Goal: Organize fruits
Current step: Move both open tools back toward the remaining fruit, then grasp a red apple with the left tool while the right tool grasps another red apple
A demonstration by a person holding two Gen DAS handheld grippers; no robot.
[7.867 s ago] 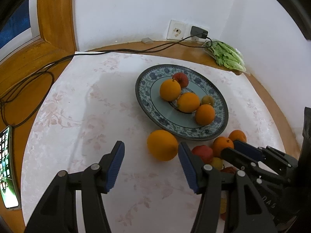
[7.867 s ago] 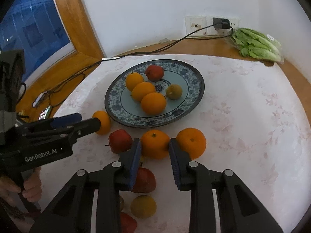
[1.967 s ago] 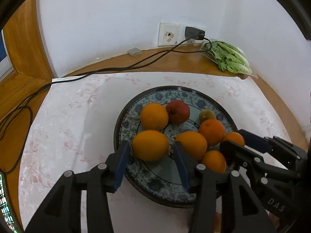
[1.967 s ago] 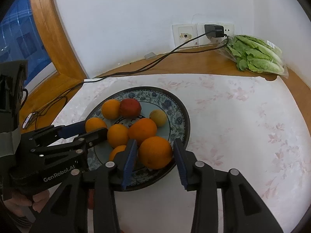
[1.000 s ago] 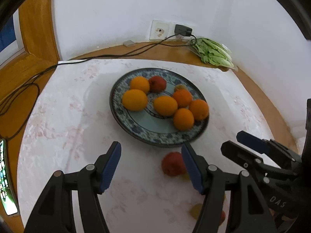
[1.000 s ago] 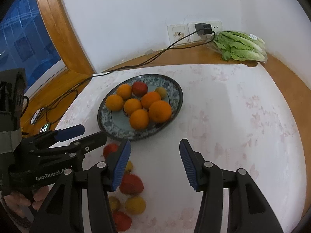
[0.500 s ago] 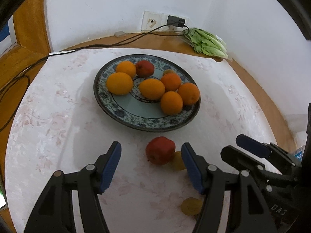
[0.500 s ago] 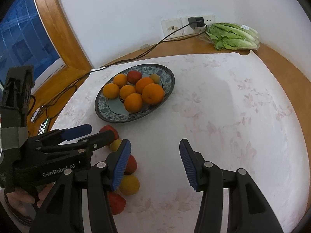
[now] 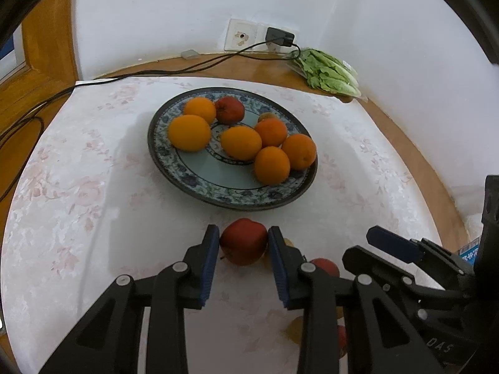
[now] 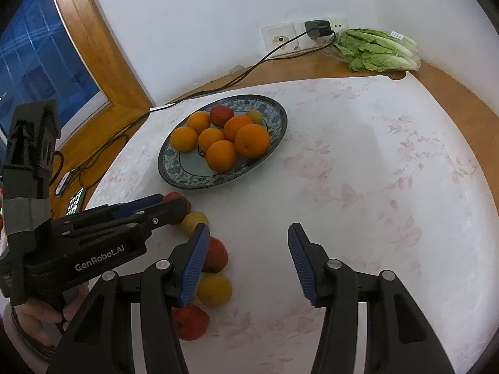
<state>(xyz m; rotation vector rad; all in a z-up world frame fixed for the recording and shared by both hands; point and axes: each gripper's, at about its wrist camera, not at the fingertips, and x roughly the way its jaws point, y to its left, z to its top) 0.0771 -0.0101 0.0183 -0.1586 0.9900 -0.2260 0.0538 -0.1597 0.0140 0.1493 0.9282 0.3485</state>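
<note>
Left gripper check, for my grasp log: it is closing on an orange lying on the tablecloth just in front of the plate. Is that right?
Not quite. The left gripper is closing on a red apple, not an orange; the left wrist view shows it between the blue pads. The rest holds: it lies on the tablecloth just in front of the plate.

White plaster walls [image 10: 218, 15] meet in a corner; white wall sockets [image 10: 280, 39] hold a black plug [image 10: 318, 28]. Wood-framed window [image 10: 93, 46], dark blue outside, possibly night. Curved wooden counter [image 10: 449, 84] under pale floral cloth [image 10: 374, 187].
</note>
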